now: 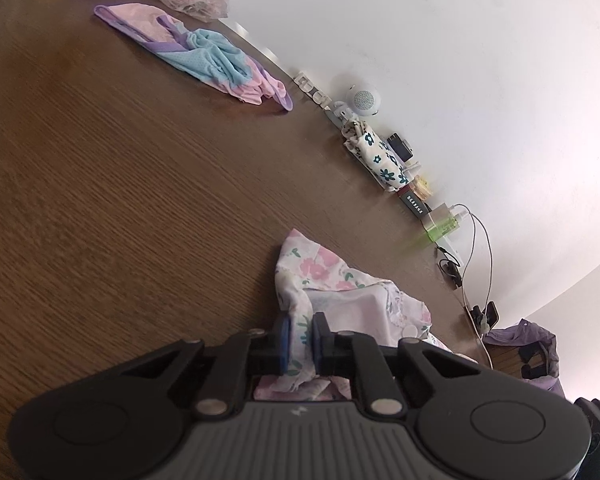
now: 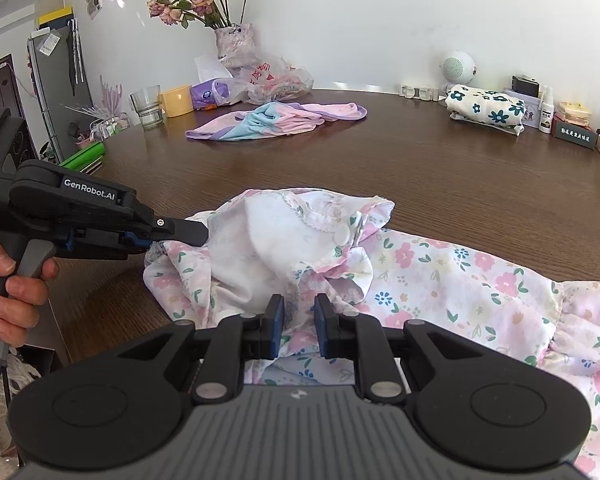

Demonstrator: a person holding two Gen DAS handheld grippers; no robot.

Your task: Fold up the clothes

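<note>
The counter is dark brown wood with a clear grain, curved at its edge, and it runs up against a plain white wall. A floral garment, white with pink and blue flowers, lies crumpled on the near part of the counter, right under both grippers. The left gripper is clenched on a fold of that cloth, its blue pads pressing the fabric from both sides. The right gripper also grasps a bunch of the same garment between its narrow-set pads. A hand holds the left gripper's handle off to the left of the right gripper.

Farther off, beyond the grippers, a pink, purple and blue garment lies loose on the counter. Behind it stand a glass, a yellow cup and a vase of dried roses. Along the wall to the right sit a folded flower-print cloth and a round white speaker.
</note>
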